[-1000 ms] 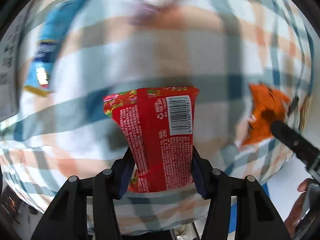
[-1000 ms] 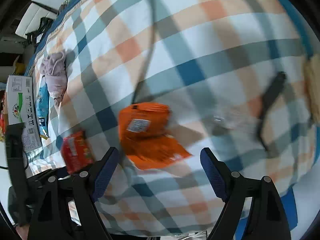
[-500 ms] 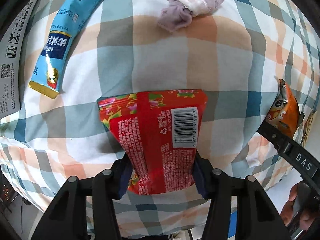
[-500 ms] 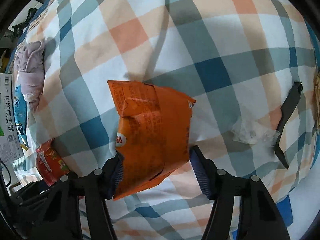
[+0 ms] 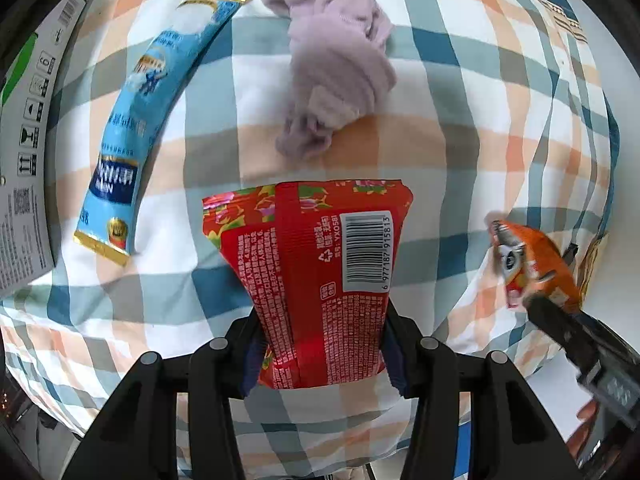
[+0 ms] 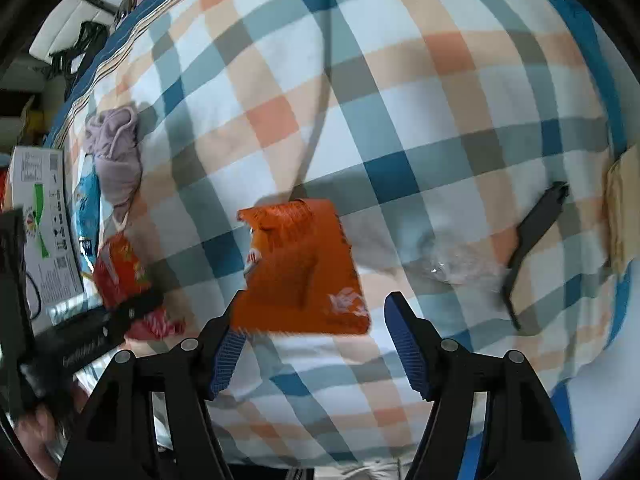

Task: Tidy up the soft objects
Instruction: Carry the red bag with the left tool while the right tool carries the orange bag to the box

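My left gripper [image 5: 320,356] is shut on a red snack packet [image 5: 320,272], barcode side up, over the plaid bedsheet [image 5: 460,128]. Beyond it lie a crumpled lilac cloth [image 5: 332,64] and a long blue sachet [image 5: 148,116]. My right gripper [image 6: 316,352] is open; an orange snack packet [image 6: 300,276] lies on the sheet just ahead of its fingertips, free of the pads. The orange packet [image 5: 532,260] also shows at the right of the left wrist view, and the red packet [image 6: 120,268] at the left of the right wrist view.
A white printed cardboard box [image 5: 24,152] stands at the bed's left edge. A black strap-like piece [image 6: 532,236] and a clear plastic wrapper [image 6: 448,264] lie right of the orange packet. A tan object [image 6: 620,208] sits at the far right.
My right gripper has opened and drawn back; the orange packet now lies free on the sheet. My left gripper has moved forward toward the lilac cloth, still holding the red packet.
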